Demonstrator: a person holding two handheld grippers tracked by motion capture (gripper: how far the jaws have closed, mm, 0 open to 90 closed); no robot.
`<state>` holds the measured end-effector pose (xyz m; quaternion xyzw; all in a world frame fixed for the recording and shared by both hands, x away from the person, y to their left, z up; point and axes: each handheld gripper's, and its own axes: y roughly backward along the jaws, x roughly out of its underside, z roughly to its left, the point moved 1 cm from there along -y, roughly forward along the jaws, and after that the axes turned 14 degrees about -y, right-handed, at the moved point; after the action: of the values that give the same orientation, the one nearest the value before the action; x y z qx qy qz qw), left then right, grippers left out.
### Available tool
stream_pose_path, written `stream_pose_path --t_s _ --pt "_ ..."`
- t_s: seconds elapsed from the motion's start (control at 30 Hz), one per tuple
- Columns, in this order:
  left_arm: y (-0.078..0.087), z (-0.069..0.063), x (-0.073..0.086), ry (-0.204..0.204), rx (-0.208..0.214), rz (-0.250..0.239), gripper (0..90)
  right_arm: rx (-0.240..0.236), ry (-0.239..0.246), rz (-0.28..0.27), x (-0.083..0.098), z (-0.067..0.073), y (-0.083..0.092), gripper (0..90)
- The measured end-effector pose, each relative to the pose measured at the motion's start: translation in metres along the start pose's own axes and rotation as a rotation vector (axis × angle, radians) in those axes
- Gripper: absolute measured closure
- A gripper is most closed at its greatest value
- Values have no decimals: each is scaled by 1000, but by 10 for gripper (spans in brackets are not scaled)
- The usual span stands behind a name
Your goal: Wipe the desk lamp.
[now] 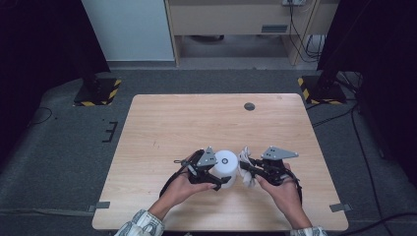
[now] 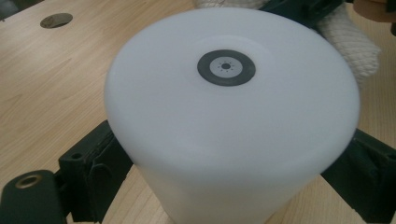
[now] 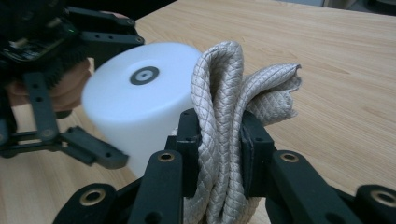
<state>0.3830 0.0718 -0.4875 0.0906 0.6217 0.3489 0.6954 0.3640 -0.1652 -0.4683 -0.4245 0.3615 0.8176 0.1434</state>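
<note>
A white cylinder (image 1: 225, 166) with a small dark ring on its top stands near the table's front edge. My left gripper (image 1: 220, 172) is shut on it; in the left gripper view the black jaws press on both sides of the cylinder (image 2: 229, 116). Just to its right, my right gripper (image 1: 250, 169) is shut on a folded beige quilted cloth (image 1: 245, 156). The right gripper view has the cloth (image 3: 224, 93) bunched upright between the jaws of the right gripper (image 3: 218, 149), touching or nearly touching the cylinder (image 3: 135, 102). Part of the cloth (image 2: 350, 42) shows behind the cylinder.
The wooden table (image 1: 196, 123) has a dark round grommet (image 1: 249, 106) near its far edge. Two dark stands with yellow-black striped bases (image 1: 98, 93) (image 1: 319, 91) sit on the floor beyond the far corners. A cabinet (image 1: 231, 19) lies further back.
</note>
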Motion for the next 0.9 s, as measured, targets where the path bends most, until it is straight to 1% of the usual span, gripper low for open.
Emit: stream_pose_path --t_s 0.1,0.17,0.23,0.3,0.4,0.5,0.53,0.57,0.6,0.63,0.7,0.83,0.9 --pt "-2 0 -2 -15 -2 12 76 6 3 3 2 0 1 734" --pt "-2 0 -1 -10 -3 4 76 13 12 16 6 1 -1 734" --pt "-3 0 -1 -6 -5 3 76 35 35 44 10 1 -5 734" --pt "-3 0 -1 -7 -5 4 76 46 35 65 15 -1 -10 734" --pt "-3 1 -1 -8 -6 4 76 62 51 103 21 -2 -16 734" --pt "-3 1 -1 -9 -4 6 77 74 54 153 28 -8 -26 734" --pt "-3 1 -1 -7 -6 5 77 78 52 159 29 -9 -29 734" --pt "-3 1 -1 -6 -7 4 77 79 40 161 30 -11 -30 734" --pt "-3 2 -1 -8 -6 4 77 77 32 161 30 -12 -30 734" --pt "-3 2 -1 -7 -6 5 77 77 37 159 29 -12 -30 734" --pt "-2 1 -1 -8 -6 8 77 71 42 137 26 -9 -25 734" --pt "-2 1 -1 -7 -6 7 77 46 55 59 15 0 -10 734" --pt "-2 1 -1 -6 -7 9 77 33 53 17 12 3 -3 734"
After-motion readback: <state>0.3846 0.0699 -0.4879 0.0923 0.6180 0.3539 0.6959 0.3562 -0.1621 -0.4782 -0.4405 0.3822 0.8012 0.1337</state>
